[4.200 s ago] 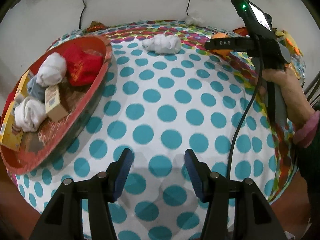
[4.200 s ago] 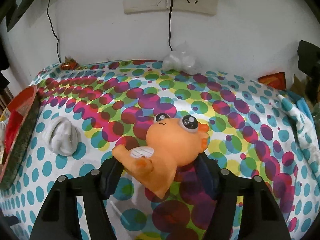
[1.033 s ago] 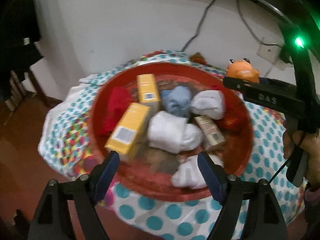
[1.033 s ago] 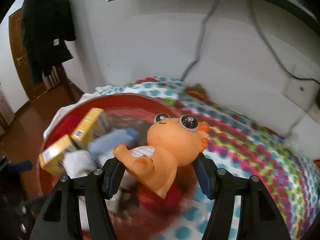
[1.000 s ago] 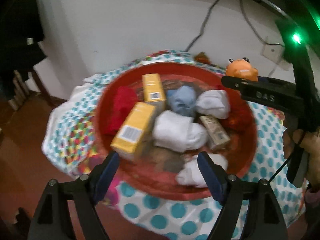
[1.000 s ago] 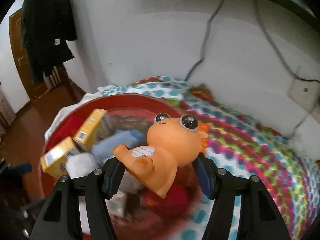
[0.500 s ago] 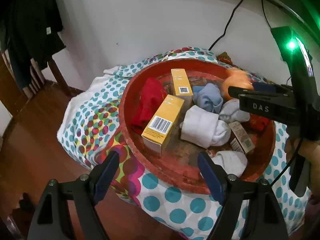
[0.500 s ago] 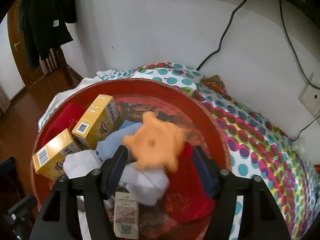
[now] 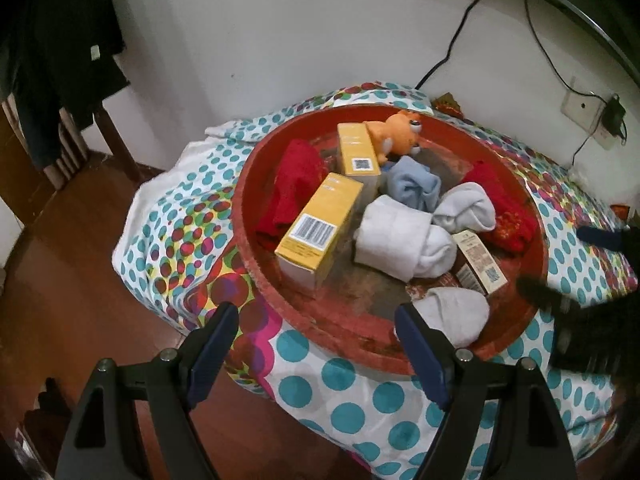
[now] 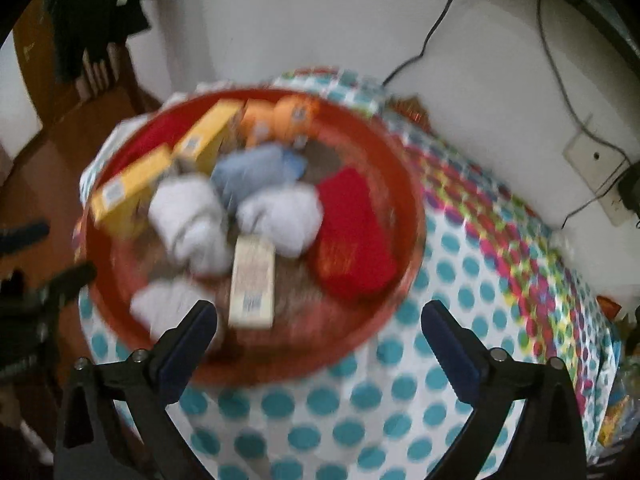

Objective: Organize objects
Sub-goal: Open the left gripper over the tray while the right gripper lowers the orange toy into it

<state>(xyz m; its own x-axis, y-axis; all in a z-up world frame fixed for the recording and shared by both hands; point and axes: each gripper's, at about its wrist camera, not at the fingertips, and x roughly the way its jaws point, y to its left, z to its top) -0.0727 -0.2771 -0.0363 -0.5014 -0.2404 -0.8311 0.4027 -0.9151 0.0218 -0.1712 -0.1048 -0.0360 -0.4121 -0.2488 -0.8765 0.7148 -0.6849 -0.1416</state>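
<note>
The left claw (image 9: 316,344) is spread wide and holds nothing, hovering over the near rim of the round red tray (image 9: 256,264). Ahead of it, at the tray's far side, the orange rubber toy animal (image 9: 400,134) lies against a yellow carton (image 9: 356,152), beside a pale blue rolled sock (image 9: 412,186). The right claw (image 10: 320,326) is also apart and empty, above the polka-dot cloth of the tabletop (image 10: 460,292); its view is blurred, with the toy (image 10: 288,120) far ahead.

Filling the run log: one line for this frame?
orange toy: in red basin | right gripper: open, empty | left gripper: open, empty
</note>
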